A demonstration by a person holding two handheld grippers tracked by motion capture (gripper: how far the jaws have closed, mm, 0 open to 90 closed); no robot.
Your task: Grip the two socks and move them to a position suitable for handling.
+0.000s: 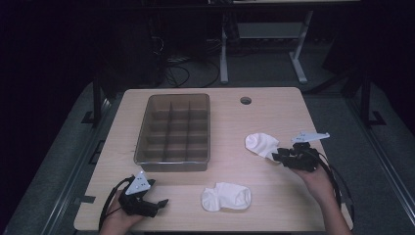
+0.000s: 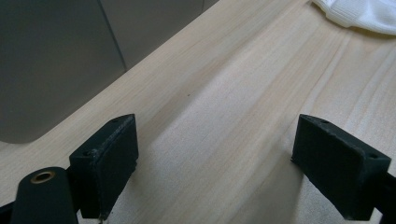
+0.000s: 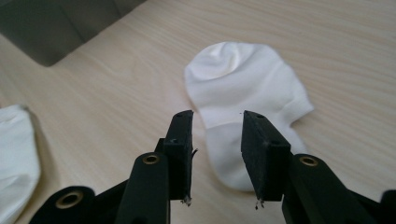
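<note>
— On the table (image 1: 274,100), what sits where?

— 2 white socks and a grey bin (image 1: 173,129) with 12 compartments. The near sock (image 1: 226,197) lies flat by the front edge, right of the left gripper (image 1: 159,204). The far sock (image 1: 262,144) lies toward the right side, just in front of the right gripper (image 1: 276,155).

— What is the left gripper doing?

— It rests low near the front left corner, jaws spread wide over bare wood, nothing between them. In the left gripper view the near sock (image 2: 362,14) is well ahead at the top right, apart from the jaws, and the bin wall (image 2: 56,60) stands at the left.

— And the right gripper?

— In the right gripper view its jaws stand part-way apart above the cuff end of the far sock (image 3: 247,88), with a gap between them and white fabric seen through that gap. The pads (image 3: 182,140) do not press on the cloth, so it is unclamped and holds nothing. The sock lies flat, toe end pointing away from the jaws. The near sock (image 3: 16,158) shows at the left edge of that view.
</note>
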